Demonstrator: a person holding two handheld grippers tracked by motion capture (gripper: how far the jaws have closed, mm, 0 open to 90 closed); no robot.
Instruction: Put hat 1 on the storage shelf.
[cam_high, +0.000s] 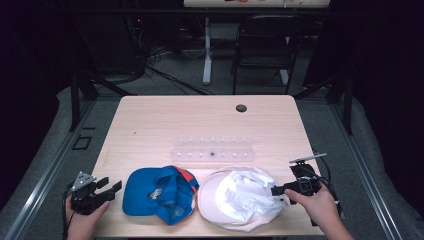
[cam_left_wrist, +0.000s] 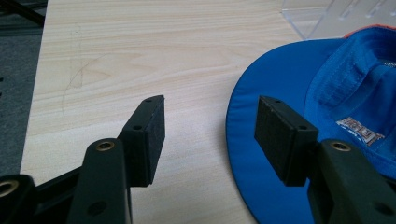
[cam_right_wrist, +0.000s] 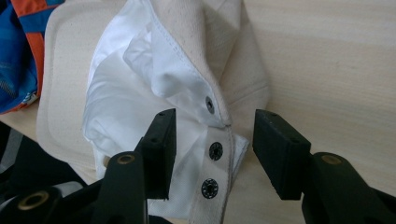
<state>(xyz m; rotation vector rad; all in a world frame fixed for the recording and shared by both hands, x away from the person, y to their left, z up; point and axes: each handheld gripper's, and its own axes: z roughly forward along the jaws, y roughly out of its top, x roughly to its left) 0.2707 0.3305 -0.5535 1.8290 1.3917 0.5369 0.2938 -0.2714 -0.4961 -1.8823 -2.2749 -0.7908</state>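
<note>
A blue cap (cam_high: 157, 192) with orange trim lies upside down at the table's front left, its brim (cam_left_wrist: 271, 88) pointing left. A cream cap (cam_high: 240, 197) with white lining (cam_right_wrist: 130, 88) lies upside down beside it on the right. My left gripper (cam_high: 111, 188) stands open just left of the blue brim, and in the left gripper view (cam_left_wrist: 210, 135) its right jaw hangs over the brim's edge. My right gripper (cam_high: 279, 192) is open at the cream cap's right rim; in the right gripper view (cam_right_wrist: 214, 149) its jaws straddle the snap strap (cam_right_wrist: 215, 154) at the cap's back.
A clear plastic rack (cam_high: 212, 149) with small pegs stands behind the caps at mid-table. A dark round grommet (cam_high: 241, 108) sits near the far edge. The pale wooden table (cam_high: 150, 125) is bare behind the rack. A chair (cam_high: 265, 45) and cables stand beyond the table.
</note>
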